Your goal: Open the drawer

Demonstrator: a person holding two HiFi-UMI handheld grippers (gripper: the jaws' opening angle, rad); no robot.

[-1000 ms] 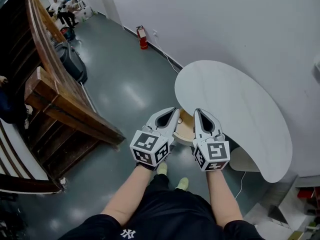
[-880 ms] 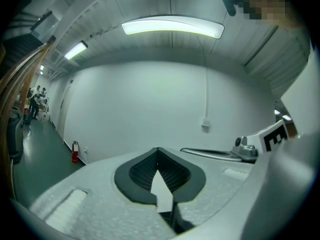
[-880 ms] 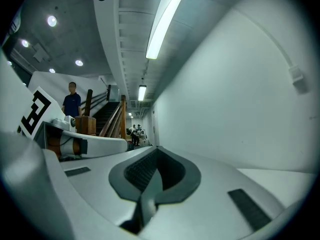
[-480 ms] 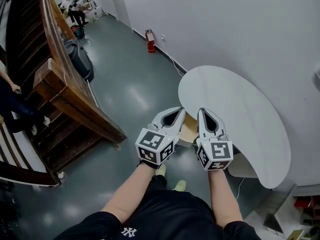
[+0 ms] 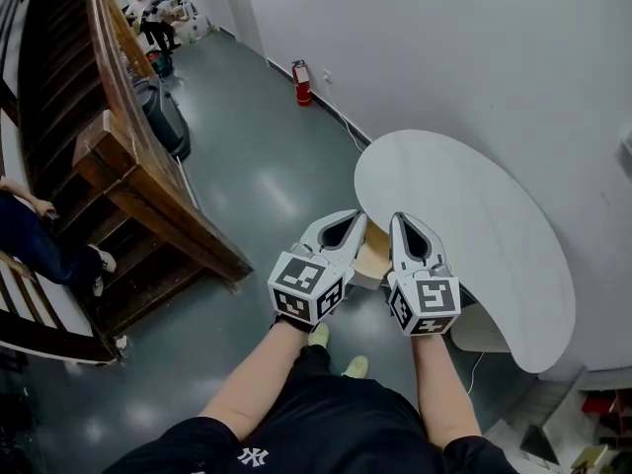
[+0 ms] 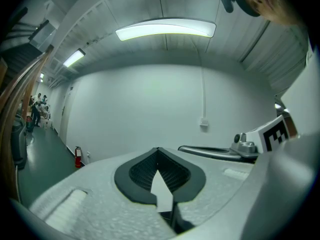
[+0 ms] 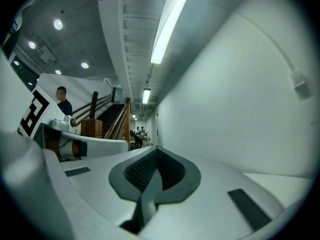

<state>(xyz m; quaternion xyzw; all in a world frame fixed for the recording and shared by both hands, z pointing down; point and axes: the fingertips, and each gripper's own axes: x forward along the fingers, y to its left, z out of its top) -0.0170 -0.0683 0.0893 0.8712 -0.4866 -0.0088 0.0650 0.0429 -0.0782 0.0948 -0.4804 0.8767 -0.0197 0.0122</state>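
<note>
A white kidney-shaped table [image 5: 474,215] stands against the wall. Under its near edge a light wooden part [image 5: 372,258] shows between my two grippers; I cannot tell whether it is the drawer front. My left gripper [image 5: 355,216] and right gripper [image 5: 398,218] are held side by side, pointing level toward the table edge. Both are shut with nothing between the jaws. In the left gripper view the left gripper [image 6: 158,150] has its jaws meeting at the tip before a bare white wall. The right gripper [image 7: 157,148] shows the same in its own view.
A wooden staircase with a heavy railing [image 5: 138,156] runs along the left. A person's leg [image 5: 44,240] is on its steps. A red fire extinguisher [image 5: 302,82] stands by the wall. A dark bag [image 5: 163,115] and several people [image 5: 158,8] are farther down the grey floor.
Both grippers have drifted slightly up and toward the table together, still shut. The person on the stairs at the left has shifted.
</note>
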